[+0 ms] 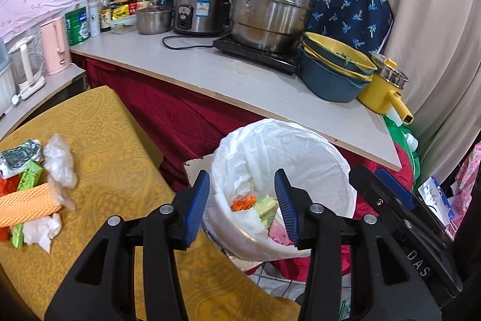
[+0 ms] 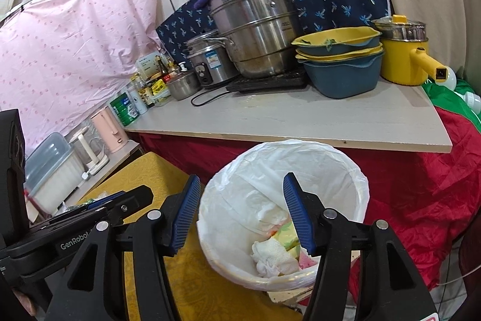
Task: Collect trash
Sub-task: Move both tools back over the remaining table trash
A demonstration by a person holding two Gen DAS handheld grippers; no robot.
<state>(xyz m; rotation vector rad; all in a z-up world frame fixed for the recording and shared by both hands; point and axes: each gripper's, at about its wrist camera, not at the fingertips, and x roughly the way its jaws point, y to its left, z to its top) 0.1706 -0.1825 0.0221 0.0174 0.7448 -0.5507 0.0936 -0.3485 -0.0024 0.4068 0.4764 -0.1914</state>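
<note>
Both grippers hung over the lined bin (image 2: 354, 185), the left gripper (image 1: 242, 208) and right gripper (image 2: 240, 215) each with jaws apart and nothing between them. Tissue and wrappers (image 2: 276, 256) lay in the bin's bottom. More trash (image 1: 33, 188) (crumpled plastic, a green packet, orange netting) sat on the yellow tablecloth (image 1: 114, 170).
</note>
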